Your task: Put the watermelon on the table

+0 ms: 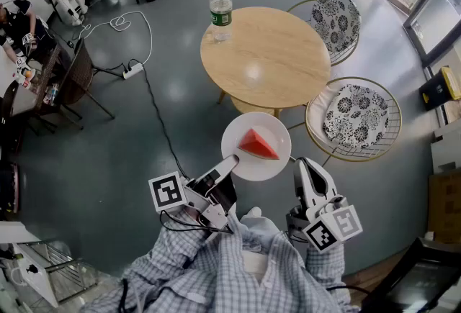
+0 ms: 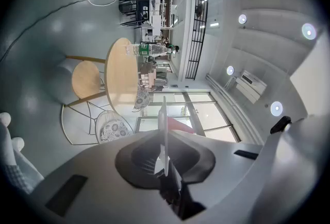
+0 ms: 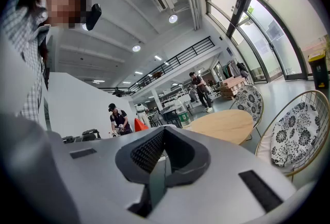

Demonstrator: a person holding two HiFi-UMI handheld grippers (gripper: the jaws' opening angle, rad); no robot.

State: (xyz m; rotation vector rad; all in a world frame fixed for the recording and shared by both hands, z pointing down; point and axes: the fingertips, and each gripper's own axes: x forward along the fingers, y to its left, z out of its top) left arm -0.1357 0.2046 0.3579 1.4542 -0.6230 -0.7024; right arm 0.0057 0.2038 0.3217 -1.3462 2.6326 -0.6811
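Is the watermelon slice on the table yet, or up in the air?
In the air: the watermelon slice lies on a white plate that the left gripper pinches by the rim, short of the round table.

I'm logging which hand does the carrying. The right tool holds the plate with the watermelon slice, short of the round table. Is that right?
Not quite: the left tool holds the plate, clamped on its rim, as the left gripper view shows. The right tool is shut on nothing. The rest stands: the watermelon slice is on the plate, short of the round table.
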